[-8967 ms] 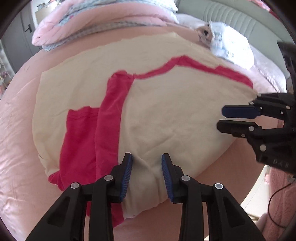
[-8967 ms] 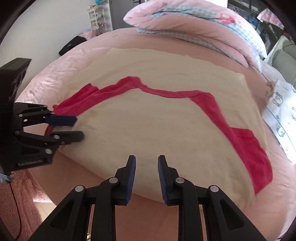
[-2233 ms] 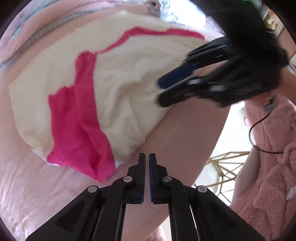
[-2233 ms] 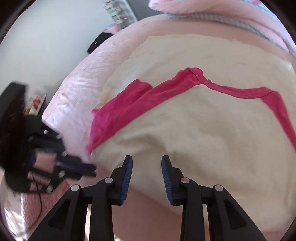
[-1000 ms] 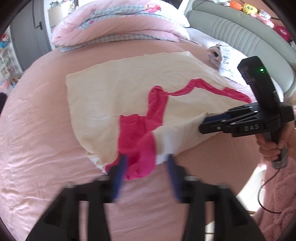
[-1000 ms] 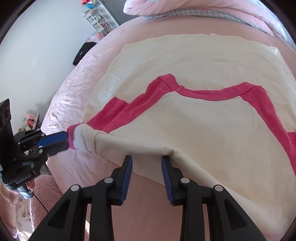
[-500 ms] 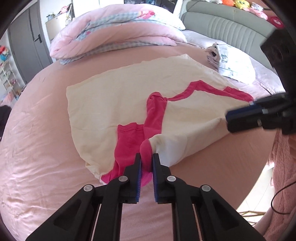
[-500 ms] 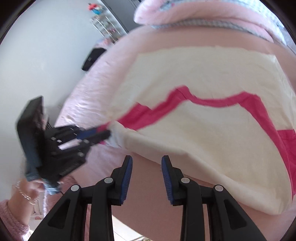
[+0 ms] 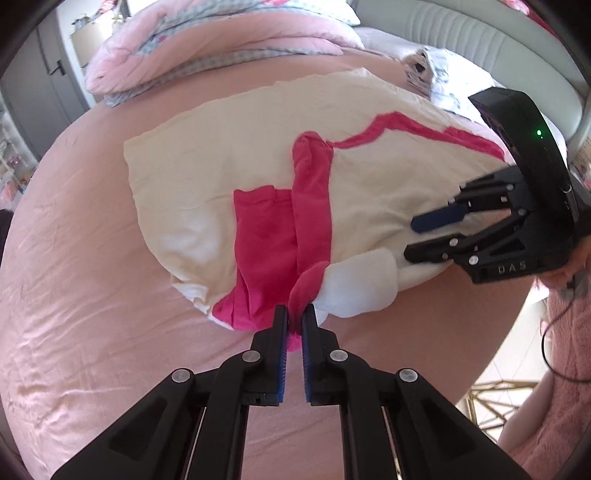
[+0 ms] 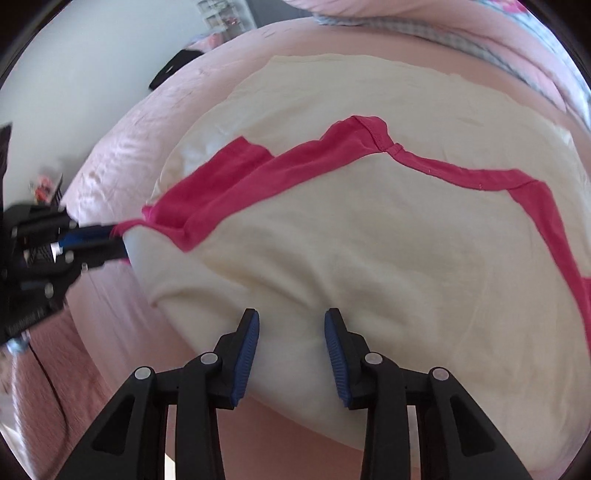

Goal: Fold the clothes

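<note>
One cream cotton garment with magenta-pink trim and sleeve panels [image 9: 229, 155] lies spread on a bed covered by a pale pink sheet [image 9: 74, 295], its near edge close to the side of the mattress. At the near left corner, a bunched fold of pink sleeve fabric and white lining is pinched between the fingers of the left gripper [image 9: 294, 325], which have just been closing and now stand almost together with the cloth clamped in the narrow gap. The right gripper [image 10: 291, 345] sits at the cream hem further along the same edge; its blue-padded fingers [image 10: 246, 354] stand moderately apart, with cream fabric lying between them, and I cannot tell whether the pads press on it. In the left wrist view the right gripper [image 9: 424, 240] shows from the side, one finger above the cloth edge and one below. Beyond the garment, a folded pink quilt with checked lining [image 9: 207, 48] is heaped at the far side of the bed, near a grey padded headboard [image 9: 461, 33].
</note>
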A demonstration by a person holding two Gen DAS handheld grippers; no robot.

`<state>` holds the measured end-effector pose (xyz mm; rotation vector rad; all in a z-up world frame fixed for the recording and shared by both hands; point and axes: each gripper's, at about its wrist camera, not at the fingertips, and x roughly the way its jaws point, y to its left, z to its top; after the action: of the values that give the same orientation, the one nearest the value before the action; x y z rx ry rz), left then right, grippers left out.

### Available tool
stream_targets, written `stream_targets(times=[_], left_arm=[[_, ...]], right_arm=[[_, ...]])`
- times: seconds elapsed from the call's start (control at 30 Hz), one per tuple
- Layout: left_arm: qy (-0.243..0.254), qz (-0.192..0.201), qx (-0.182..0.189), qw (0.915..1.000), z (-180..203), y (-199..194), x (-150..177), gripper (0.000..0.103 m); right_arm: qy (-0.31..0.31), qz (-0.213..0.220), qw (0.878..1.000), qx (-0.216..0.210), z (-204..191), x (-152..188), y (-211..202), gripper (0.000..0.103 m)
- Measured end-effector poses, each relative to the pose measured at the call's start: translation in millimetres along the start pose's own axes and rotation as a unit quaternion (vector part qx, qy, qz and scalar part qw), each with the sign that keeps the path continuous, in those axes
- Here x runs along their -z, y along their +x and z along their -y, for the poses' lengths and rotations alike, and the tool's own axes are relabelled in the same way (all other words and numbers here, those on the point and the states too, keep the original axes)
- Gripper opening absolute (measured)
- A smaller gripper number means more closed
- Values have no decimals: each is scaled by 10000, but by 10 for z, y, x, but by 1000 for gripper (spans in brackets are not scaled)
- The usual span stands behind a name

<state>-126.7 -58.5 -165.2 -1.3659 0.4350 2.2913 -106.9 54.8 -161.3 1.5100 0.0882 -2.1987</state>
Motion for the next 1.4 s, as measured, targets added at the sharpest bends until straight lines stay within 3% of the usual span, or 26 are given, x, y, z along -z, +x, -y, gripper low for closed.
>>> stream_targets(times=[0.03,0.13,0.23,0.3,0.43,0.53,0.63,0.73,0.8,0.83,1.07,1.17,1.2,1.23,1.33,1.4], left_arm=[[94,-67,-202,9997,-8,-10,0,1],[-139,82,-183,9997,-311,-239,18,0],[-526,-46,127,9985,-547,-406,32,0],[-584,-112,548,9967,-512,-389,33,0],[-129,-231,648,9975,-166,-213,-35,3],[-52,-361,719,9967,-36,-39,-86,4],[-92,-418,774,9961,-18,27,-86,5],[-185,-395,810,9958,-86,2,-81,22],[-247,-358,853,9954,-129,-13,-82,42],[-263,-346,894,9950,-145,-16,-84,43],[-194,-220,1432,9893,-122,-88,-97,43],[69,-399,1082,9933,53,89,-99,42],[135,-423,935,9946,119,155,-99,24],[177,-432,731,9962,179,211,-101,14],[437,-575,296,9970,341,331,-82,13],[433,-647,340,9964,309,300,-66,12]], right_arm=[[-96,-18,9999,33,-4,5,2,34],[-422,-114,9988,216,-45,11,47,34],[-729,-116,9964,422,-156,-2,50,37],[-771,-37,9969,141,-249,-25,34,37],[-865,99,9955,-373,-436,-73,12,37],[-924,47,9955,-200,-521,-112,110,37],[-636,25,9965,-538,-400,-138,89,37],[-219,7,9961,-850,-202,-150,35,37],[-79,33,9962,-862,-114,-84,-39,37],[-20,63,9965,-838,-83,-55,-75,37],[250,207,9983,-479,64,-25,-218,37],[313,155,9975,-610,63,-26,-205,37],[312,121,9972,-671,31,-38,-171,37],[238,78,9976,-651,-25,-50,-126,37],[-1,-48,9987,-517,-167,-66,-9,37],[-181,-130,9991,-348,-232,-58,52,36]])
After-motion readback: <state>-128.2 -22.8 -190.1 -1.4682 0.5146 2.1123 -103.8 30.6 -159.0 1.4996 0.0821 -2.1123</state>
